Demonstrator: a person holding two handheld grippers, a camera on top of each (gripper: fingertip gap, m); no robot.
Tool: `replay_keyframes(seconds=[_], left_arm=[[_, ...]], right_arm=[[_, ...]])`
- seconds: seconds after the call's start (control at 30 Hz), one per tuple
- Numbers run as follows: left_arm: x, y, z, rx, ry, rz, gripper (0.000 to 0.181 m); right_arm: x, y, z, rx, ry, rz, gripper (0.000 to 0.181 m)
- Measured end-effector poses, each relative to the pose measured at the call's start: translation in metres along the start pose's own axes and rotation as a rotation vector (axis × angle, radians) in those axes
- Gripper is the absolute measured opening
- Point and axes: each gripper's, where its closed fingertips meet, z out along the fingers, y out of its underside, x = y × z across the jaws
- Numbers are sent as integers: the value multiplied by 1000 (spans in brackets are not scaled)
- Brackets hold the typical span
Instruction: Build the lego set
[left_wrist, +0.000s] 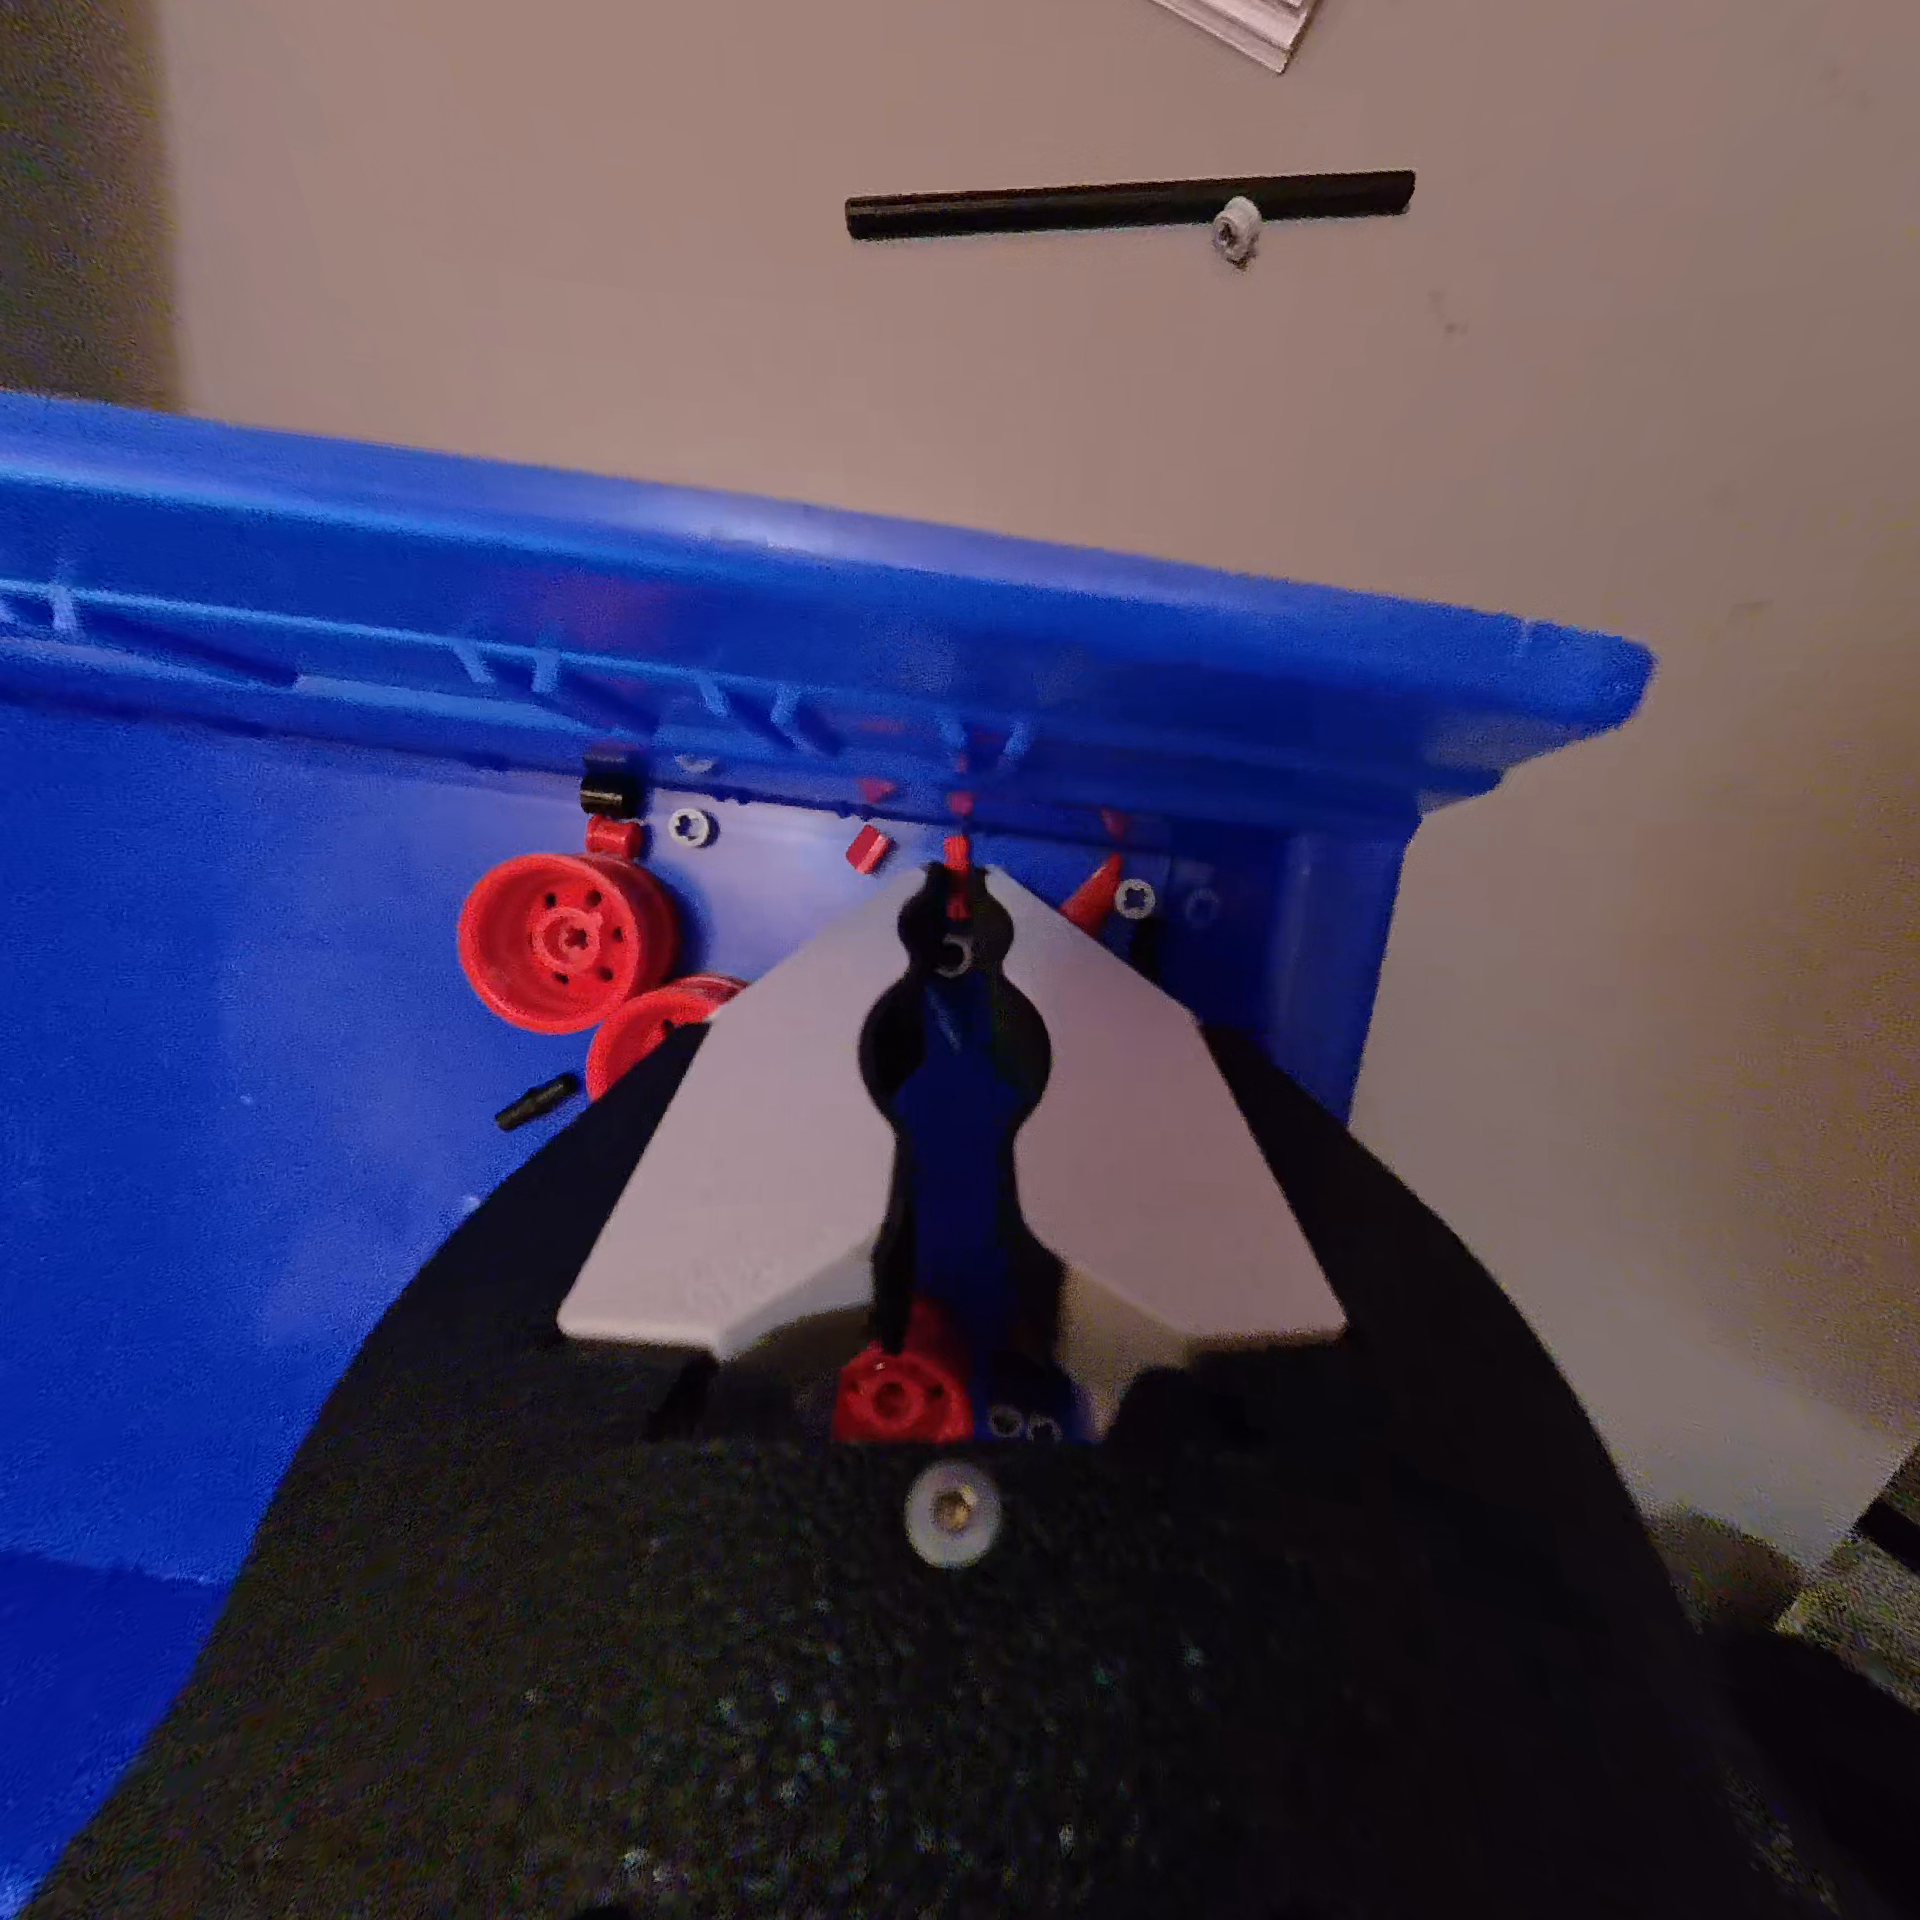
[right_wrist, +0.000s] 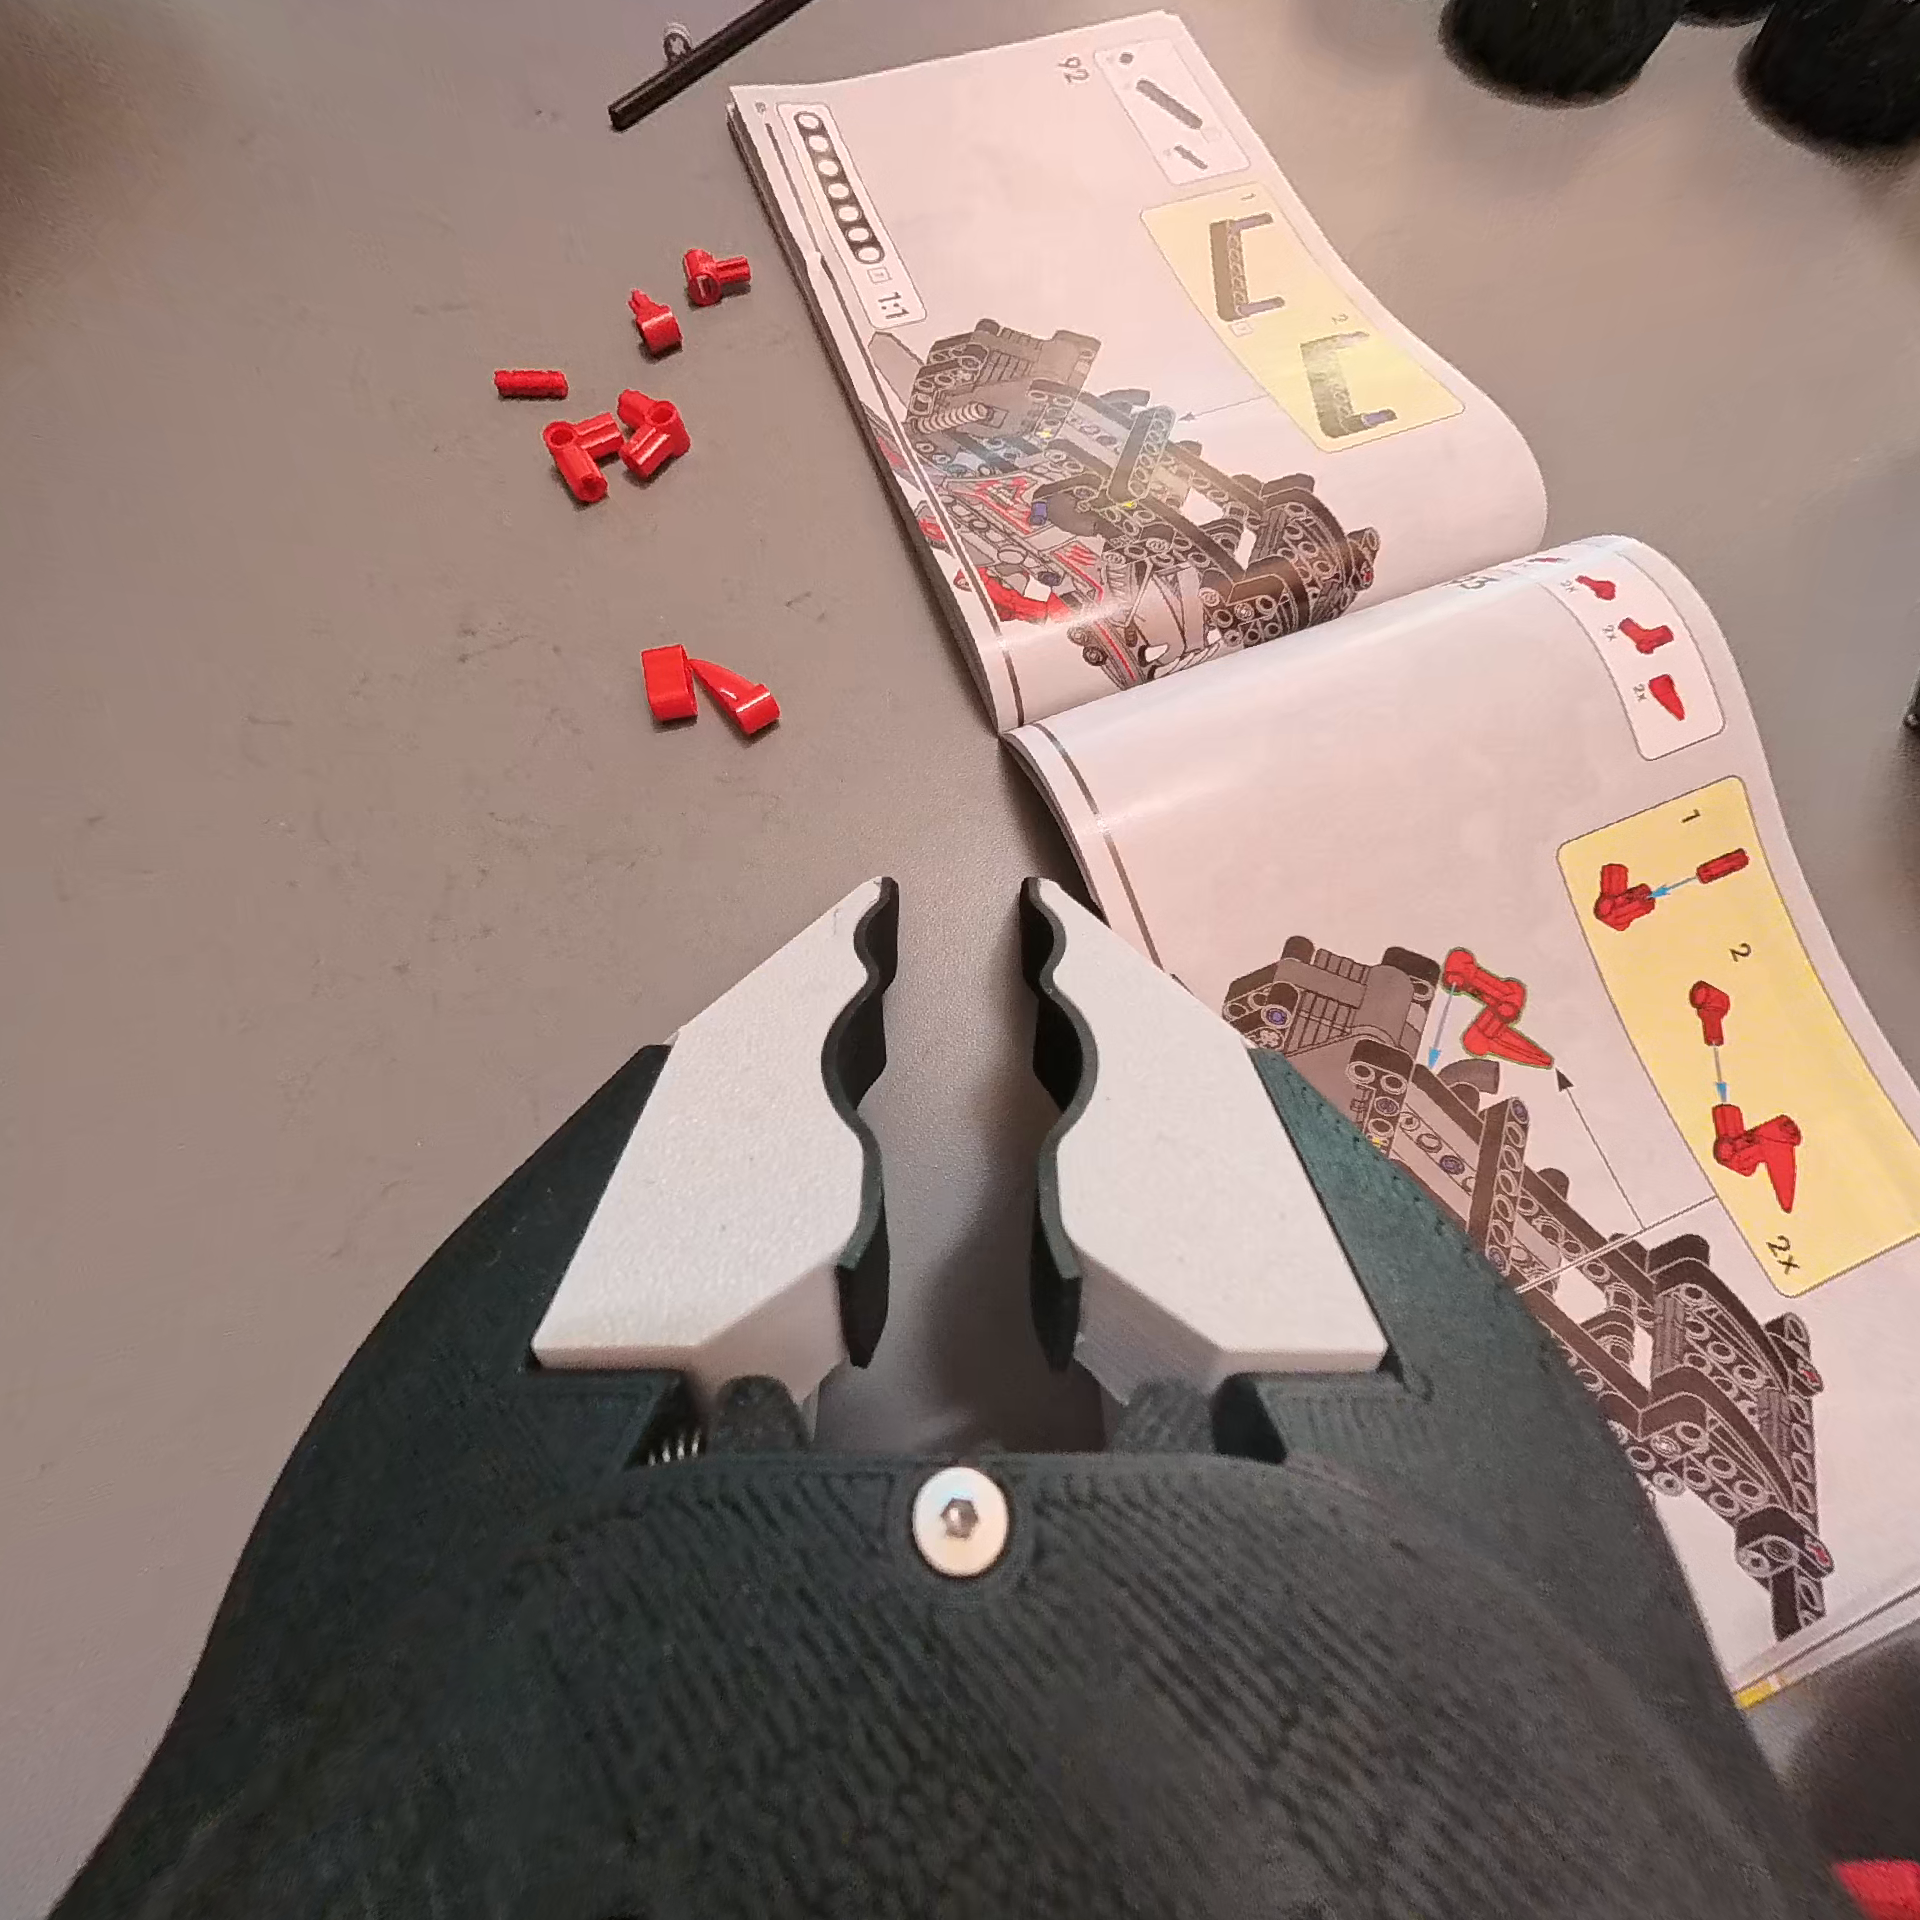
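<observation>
Left claw inside blue bin, tips pressed nearly together, apparently pinching small red pin to fetch it. Right claw spread, empty, hovering over table. Red pieces sorted beside open manual for reference.

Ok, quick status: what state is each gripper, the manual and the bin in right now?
left gripper: shut on a small red pin, inside the bin
right gripper: open, empty, above the table
instruction booklet: open, pages curling
blue bin: uncovered, loose parts inside
</observation>
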Motion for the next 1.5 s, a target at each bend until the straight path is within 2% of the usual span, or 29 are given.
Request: replay_keyframes(seconds=[0.17, 0.37, 0.43, 0.53, 0.63, 0.7, 0.8, 0.9, 0.97, 1.03, 1.27, 1.5], left_arm=[[-8, -3, -12, 51, -51, -23, 2], [-17, -37, -90, 345, -248, -125, 2], [-3, -49, -113, 410, -311, -96, 1], [43, -82, -123, 520, -271, -9, 1], [101, -120, -87, 510, -101, 95, 1], [134, -146, -47, 499, 24, 145, 1], [178, -186, 14, 510, 208, 120, 1], [204, -208, 62, 472, 243, 171, 1], [199, -214, 85, 399, 135, 211, 1], [198, -216, 95, 335, 78, 256, 1], [192, -225, 103, 328, 11, 212, 2], [193, -225, 103, 304, -38, 245, 4]], right_arm=[[0, 0, 0, 0, 2, -3, 23], [0, 0, 0, 0, 6, -7, 23], [0, 0, 0, 0, 4, -5, 23], [0, 0, 0, 0, 7, -8, 23], [0, 0, 0, 1, 19, -20, 23], [0, 0, 0, 2, 24, -26, 23], [0, 0, 0, 2, 24, -28, 22], [-2, 0, 0, 1, 15, -31, 20], [-3, 0, 0, 2, 17, -42, 18], [-3, 0, 0, 2, 15, -46, 18], [-5, 0, 0, 1, -15, -49, 15], [-4, 0, 1, 1, -30, -54, 15]])
